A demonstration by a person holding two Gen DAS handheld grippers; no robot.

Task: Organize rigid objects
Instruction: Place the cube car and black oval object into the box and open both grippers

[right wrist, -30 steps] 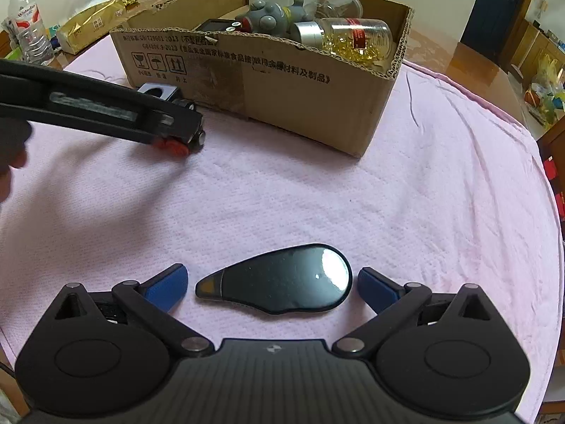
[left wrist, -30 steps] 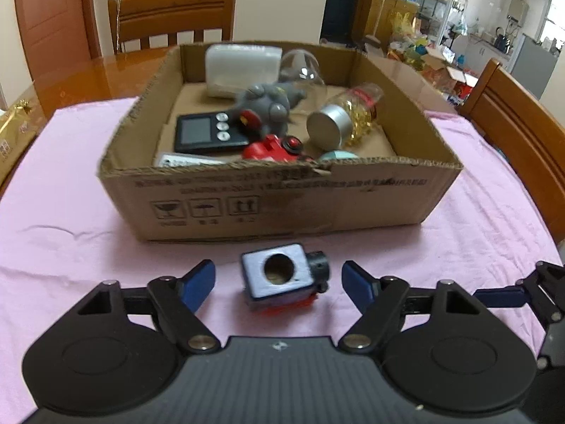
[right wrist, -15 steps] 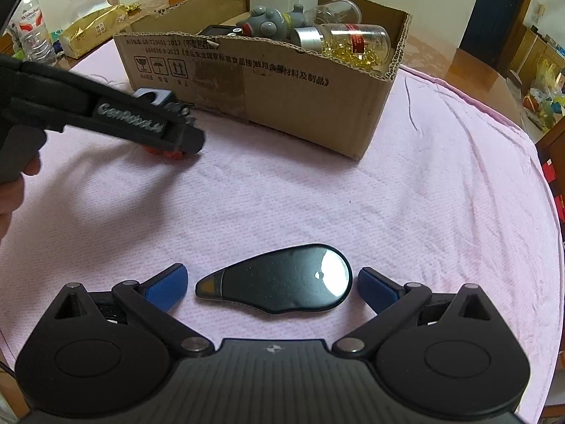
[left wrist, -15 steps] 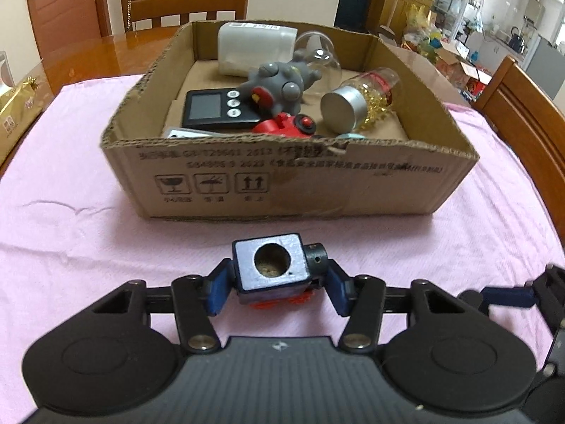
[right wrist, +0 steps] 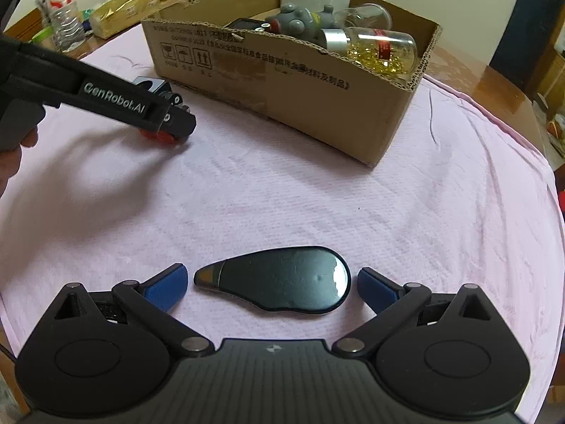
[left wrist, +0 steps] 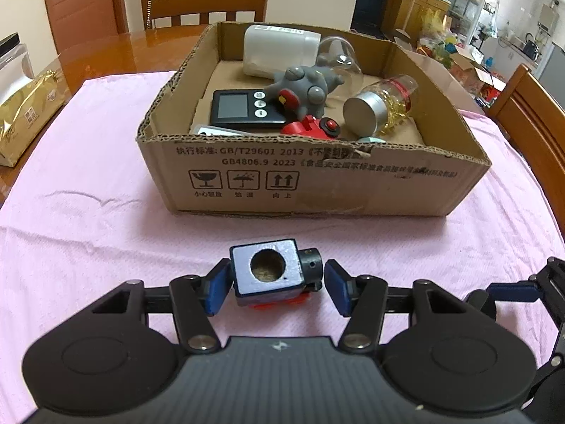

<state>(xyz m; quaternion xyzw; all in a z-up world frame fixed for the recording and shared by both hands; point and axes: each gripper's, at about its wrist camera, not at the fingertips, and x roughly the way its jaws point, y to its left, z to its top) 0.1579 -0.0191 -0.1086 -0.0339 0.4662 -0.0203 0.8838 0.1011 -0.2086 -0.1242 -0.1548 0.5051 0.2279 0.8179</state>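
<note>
A small grey-and-black block with a round hole and red wheels sits between the fingers of my left gripper, which is shut on it; it also shows in the right wrist view, partly hidden by the left gripper. It is lifted slightly above the pink cloth. A cardboard box holding several objects stands just beyond it. My right gripper is open around a flat black teardrop-shaped object lying on the cloth, its fingers apart from it.
The box holds a white container, grey toy, black timer, red toy and a capsule jar. A gold packet lies at left, a water bottle beyond. Wooden chairs surround the table.
My left gripper closed on the wheeled block and raised it a little, with the camera now higher over the box. My right gripper has stayed open around the black object.
</note>
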